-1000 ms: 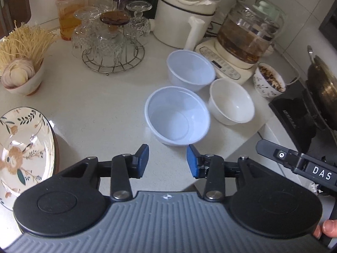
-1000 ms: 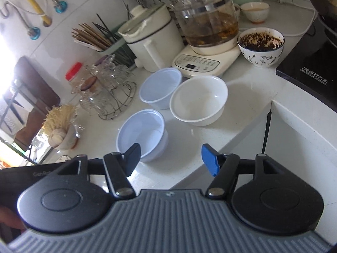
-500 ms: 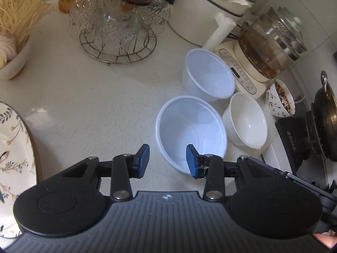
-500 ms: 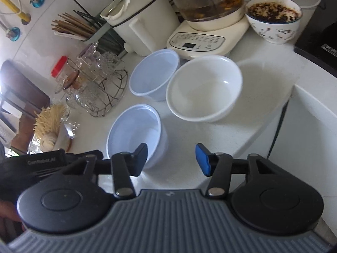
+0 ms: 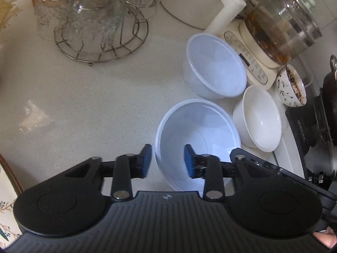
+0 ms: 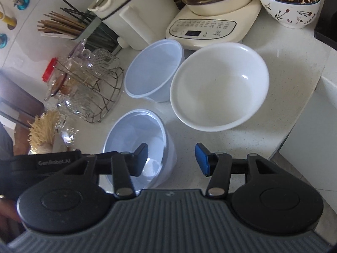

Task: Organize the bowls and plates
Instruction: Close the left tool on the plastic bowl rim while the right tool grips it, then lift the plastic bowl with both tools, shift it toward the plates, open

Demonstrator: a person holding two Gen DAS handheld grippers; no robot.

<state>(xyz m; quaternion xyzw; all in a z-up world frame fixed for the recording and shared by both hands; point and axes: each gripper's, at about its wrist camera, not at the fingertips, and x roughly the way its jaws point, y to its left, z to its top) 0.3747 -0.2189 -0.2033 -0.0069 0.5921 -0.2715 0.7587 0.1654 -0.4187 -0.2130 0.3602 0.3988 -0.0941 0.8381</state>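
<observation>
Three empty bowls stand close together on the pale counter. The nearest is a bluish translucent plastic bowl (image 5: 202, 130) (image 6: 134, 130). Behind it is a second plastic bowl (image 5: 214, 67) (image 6: 153, 71), and beside them a white ceramic bowl (image 5: 261, 118) (image 6: 219, 84). My left gripper (image 5: 167, 161) straddles the near bowl's left rim, one pad outside and one inside. Its jaws are closing, with gaps still showing on both sides. My right gripper (image 6: 171, 159) straddles the same bowl's right wall, open and not touching it.
A floral plate (image 5: 4, 206) peeks in at the left edge. A wire rack of glasses (image 5: 94, 27), a white pot (image 6: 134, 14), a glass kettle on its base (image 5: 280, 27) and a patterned bowl of dark food (image 6: 288, 6) line the back. A black hob (image 5: 303, 126) lies on the right.
Both grippers have come down and closer, until each straddles the near plastic bowl's rim. The jaws of both are narrower than before. The bowls have not moved.
</observation>
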